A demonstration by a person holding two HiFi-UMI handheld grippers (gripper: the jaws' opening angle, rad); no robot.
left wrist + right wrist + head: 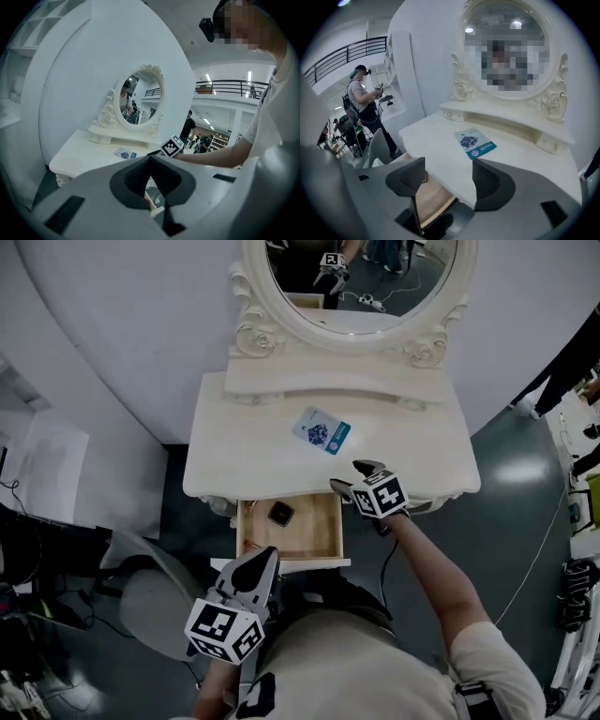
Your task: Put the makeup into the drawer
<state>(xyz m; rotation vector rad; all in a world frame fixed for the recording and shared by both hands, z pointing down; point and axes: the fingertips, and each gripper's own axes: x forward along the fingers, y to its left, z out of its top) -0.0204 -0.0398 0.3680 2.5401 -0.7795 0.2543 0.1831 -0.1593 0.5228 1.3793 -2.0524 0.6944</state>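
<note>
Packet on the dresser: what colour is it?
The packet is white with a teal end; right gripper view.

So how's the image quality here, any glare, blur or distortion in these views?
Head view: dim but sharp, with a glare patch on the floor. Both gripper views: strong fisheye bending and dark rounded corners. Right gripper view: a mosaic patch covers most of the mirror.
</note>
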